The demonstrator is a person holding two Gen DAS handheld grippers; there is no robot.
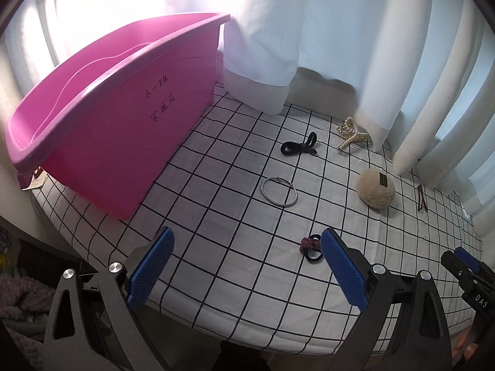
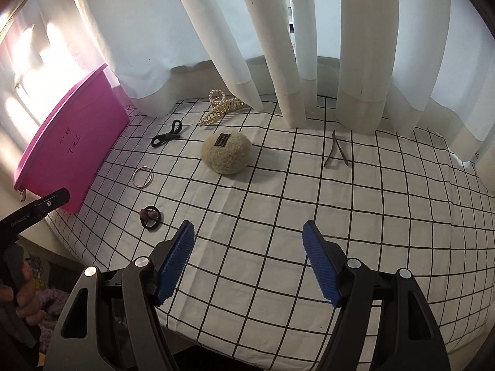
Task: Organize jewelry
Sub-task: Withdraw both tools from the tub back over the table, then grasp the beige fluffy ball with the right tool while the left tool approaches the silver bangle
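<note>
A pink plastic bin [image 1: 117,123] stands at the left on a checked cloth [image 1: 216,210]; it also shows in the right wrist view [image 2: 71,154]. On the cloth lie a silver bangle [image 1: 280,192] [image 2: 142,176], a black hair tie [image 1: 298,147] [image 2: 167,137], a pearl claw clip [image 1: 351,134] [image 2: 221,106], a beige fluffy clip [image 1: 376,188] [image 2: 226,152], a maroon-and-black hair tie [image 1: 311,247] [image 2: 150,216] and a thin dark hairpin [image 1: 421,198] [image 2: 337,151]. My left gripper [image 1: 247,244] is open and empty above the near cloth. My right gripper [image 2: 249,238] is open and empty.
White curtains [image 2: 278,46] hang along the back, their hems touching the cloth. The table's near edge drops off at the left [image 2: 71,247]. The right gripper shows at the left view's right edge [image 1: 467,272]; the left gripper's body [image 2: 34,210] shows at the right view's left edge.
</note>
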